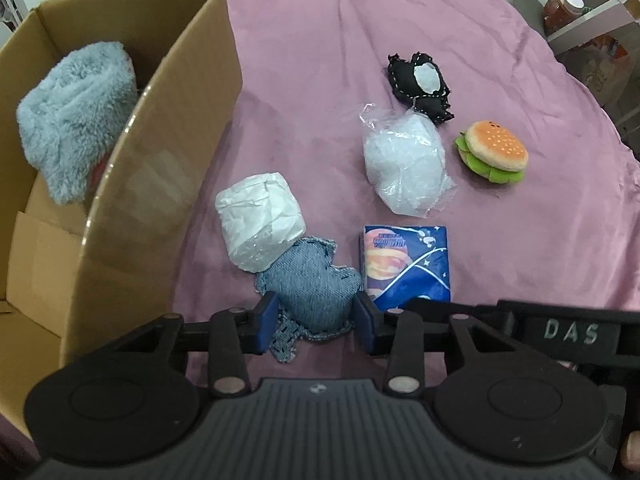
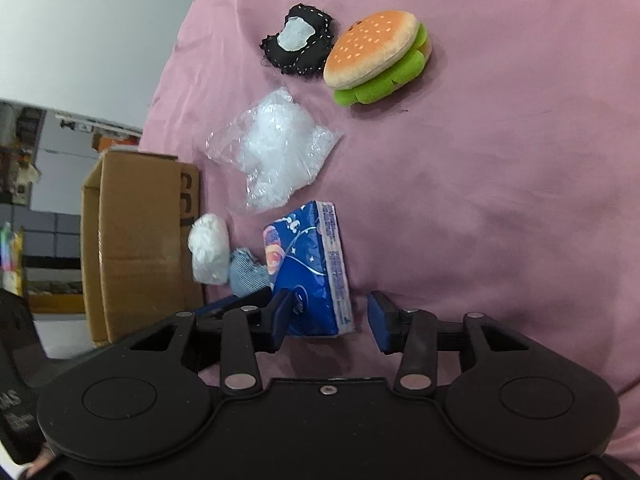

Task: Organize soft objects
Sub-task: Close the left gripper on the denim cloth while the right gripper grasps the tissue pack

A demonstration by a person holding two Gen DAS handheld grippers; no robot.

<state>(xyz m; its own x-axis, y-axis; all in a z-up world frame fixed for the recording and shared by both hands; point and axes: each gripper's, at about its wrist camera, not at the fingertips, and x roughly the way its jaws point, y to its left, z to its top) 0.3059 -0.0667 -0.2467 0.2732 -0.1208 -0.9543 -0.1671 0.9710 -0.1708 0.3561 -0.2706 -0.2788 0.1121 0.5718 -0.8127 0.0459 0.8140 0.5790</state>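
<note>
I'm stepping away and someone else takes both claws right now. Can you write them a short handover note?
Left claw: pads straddle the denim pouch and look to be touching its sides; not lifted.
Right claw: open around the blue tissue pack; a gap shows on the right side.
Done: the fluffy blue plush is in the cardboard box.
Left on the pink cloth: denim pouch, tissue pack, white paper-wrapped bundle, clear plastic bag, black pouch, burger plush.
Next, probably: finish both grips, then drop the items in the box.
</note>
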